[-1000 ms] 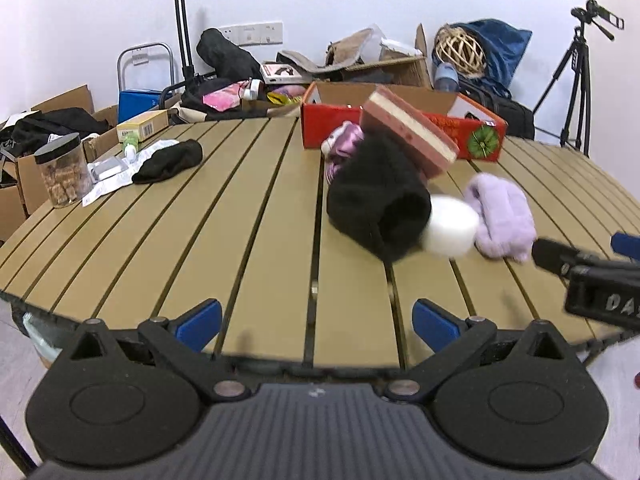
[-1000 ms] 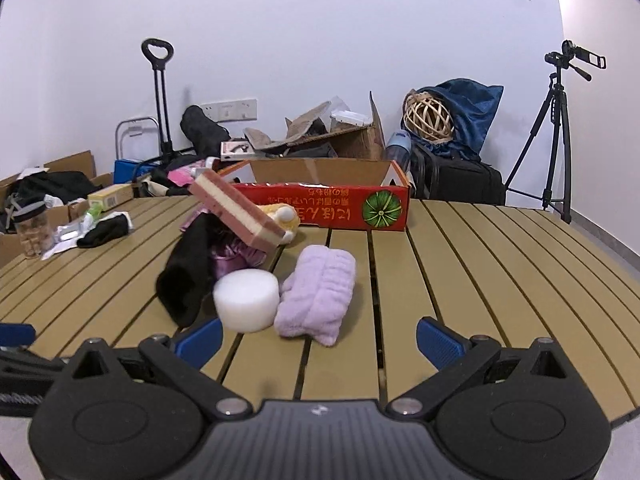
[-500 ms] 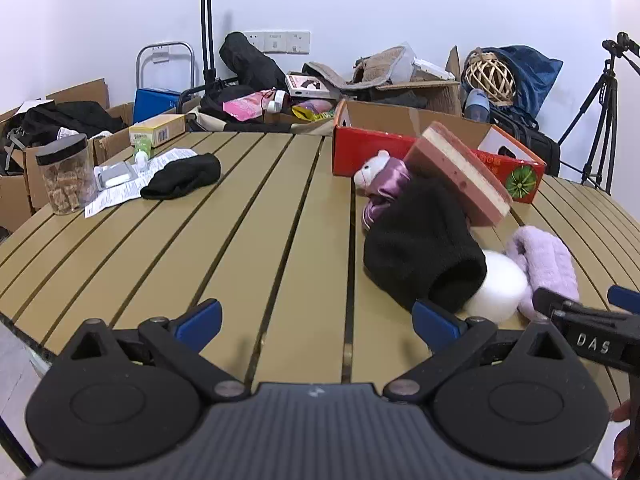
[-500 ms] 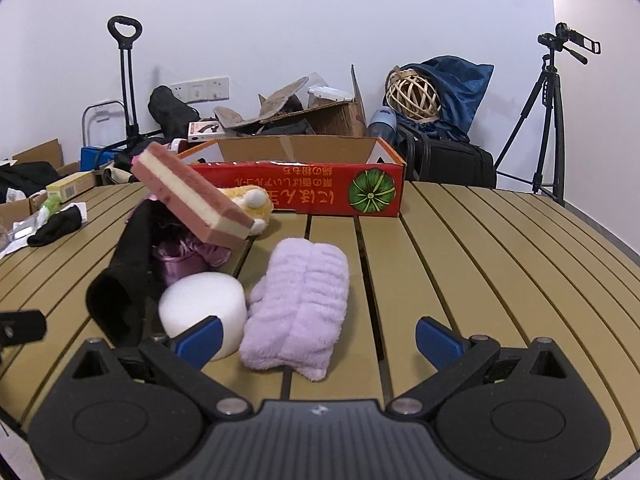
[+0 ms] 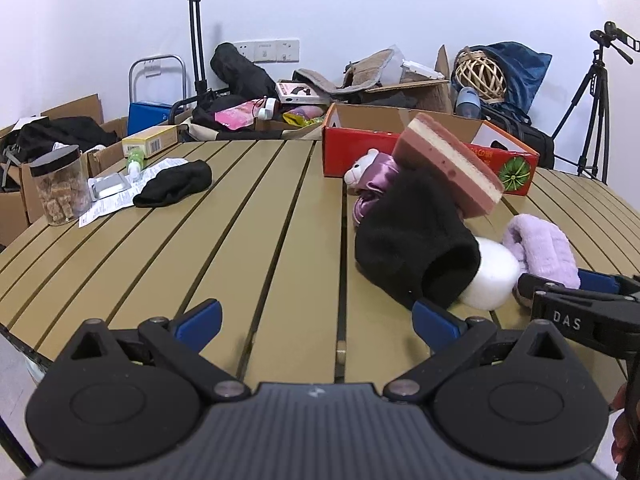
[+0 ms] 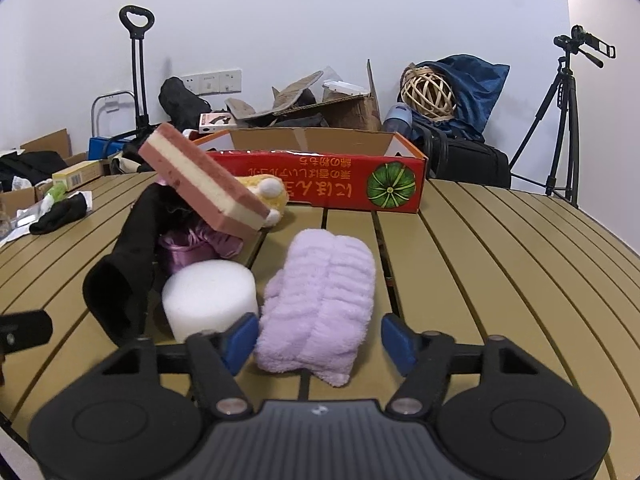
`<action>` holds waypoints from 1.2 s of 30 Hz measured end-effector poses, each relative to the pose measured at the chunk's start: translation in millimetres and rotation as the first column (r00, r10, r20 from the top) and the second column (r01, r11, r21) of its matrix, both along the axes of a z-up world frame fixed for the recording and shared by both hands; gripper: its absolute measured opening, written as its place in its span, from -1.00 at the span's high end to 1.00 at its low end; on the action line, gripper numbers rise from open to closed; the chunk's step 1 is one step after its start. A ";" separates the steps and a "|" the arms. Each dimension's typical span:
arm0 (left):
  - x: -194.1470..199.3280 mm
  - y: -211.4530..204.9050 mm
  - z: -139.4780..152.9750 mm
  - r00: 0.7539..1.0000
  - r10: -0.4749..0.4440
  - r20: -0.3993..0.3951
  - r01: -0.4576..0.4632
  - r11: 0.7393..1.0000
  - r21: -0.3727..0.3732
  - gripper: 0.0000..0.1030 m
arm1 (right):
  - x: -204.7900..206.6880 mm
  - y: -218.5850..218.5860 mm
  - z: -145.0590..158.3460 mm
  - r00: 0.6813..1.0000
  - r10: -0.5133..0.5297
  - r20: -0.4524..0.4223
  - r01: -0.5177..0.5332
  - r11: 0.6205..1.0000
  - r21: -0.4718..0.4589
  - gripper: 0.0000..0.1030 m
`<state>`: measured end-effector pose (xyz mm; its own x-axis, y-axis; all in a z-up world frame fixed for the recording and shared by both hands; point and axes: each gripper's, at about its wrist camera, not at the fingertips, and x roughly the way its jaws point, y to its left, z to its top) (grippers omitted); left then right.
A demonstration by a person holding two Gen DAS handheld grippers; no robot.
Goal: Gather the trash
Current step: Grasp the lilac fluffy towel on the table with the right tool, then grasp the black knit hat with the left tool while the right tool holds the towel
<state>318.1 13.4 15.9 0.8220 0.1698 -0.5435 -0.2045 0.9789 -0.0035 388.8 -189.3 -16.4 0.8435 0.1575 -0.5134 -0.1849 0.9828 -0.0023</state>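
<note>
- The right claw (image 6: 316,340) sits low at the near edge of the slatted desk (image 6: 500,264); its jaws have just been closing, and the near end of a lilac fluffy cloth (image 6: 324,308) lies between the blue pads, which stand just beside it without clearly pressing.
- Touching the cloth's left side is a white foam cylinder (image 6: 210,300), upright and right against the claw's left pad (image 6: 240,336).
- Left of the foam a black sock (image 6: 124,264) gapes open toward the near edge, with a purple satin soft toy (image 6: 192,246) behind it.
- A pink-and-cream layered sponge block (image 6: 204,180) leans tilted over that pile; a yellow plush (image 6: 264,194) lies behind it.
- A red cardboard box (image 6: 332,184) stands toward the far edge, printed with a green pumpkin and upside-down yellow East Asian writing that I cannot read.
- The left claw (image 5: 316,318) hovers over bare slats at the near edge, jaws apart and empty; its right pad is just in front of the sock.
- In the left wrist view the other tool's side reads "DAS".
- At the far left edge sit a jar of brown cubes (image 5: 60,188), a second black sock (image 5: 174,184) on paper sheets, and a yellow carton (image 5: 150,140).
</note>
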 end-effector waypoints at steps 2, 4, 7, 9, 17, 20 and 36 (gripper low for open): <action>-0.5 -3.3 -0.8 1.000 -0.004 0.002 0.004 1.000 -0.001 -1.00 | 1.0 -2.0 -1.3 1.000 0.006 -0.003 -0.006 1.000 0.011 -0.15; -0.2 -7.0 -2.2 1.000 -0.005 0.001 0.005 1.000 0.005 -1.00 | 0.9 -4.9 -1.9 1.000 0.011 0.003 -0.011 1.000 0.025 0.00; 0.0 -12.8 -4.8 1.000 -0.009 0.000 0.009 1.000 0.013 -1.00 | 0.1 -9.4 -1.0 1.000 0.019 0.000 -0.019 0.999 0.039 0.18; -0.3 -15.8 -5.4 1.000 -0.012 0.003 0.012 1.000 0.013 -1.00 | -0.6 -12.0 -0.8 1.000 0.025 -0.004 -0.025 0.999 0.049 0.27; 2.6 -27.5 -3.7 0.999 -0.025 0.026 0.025 0.999 -0.024 -1.00 | -10.5 -37.3 6.9 1.000 -0.015 0.018 0.012 0.993 0.120 0.46; 5.8 -33.0 -2.9 0.999 -0.027 0.037 0.029 0.999 -0.032 -1.00 | -15.9 -48.5 11.2 0.998 -0.037 0.041 0.031 0.990 0.137 0.47; 36.6 -46.3 -2.1 0.997 0.006 0.081 0.000 0.997 -0.080 -1.00 | -51.4 -87.1 25.2 0.986 -0.105 0.128 0.088 0.988 0.129 0.48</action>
<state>354.7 -32.9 13.9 0.8637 0.1314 -0.4865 -0.2035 0.9741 -0.0981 337.4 -276.4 8.8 0.9177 0.1268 -0.3764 -0.0955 0.9903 0.1007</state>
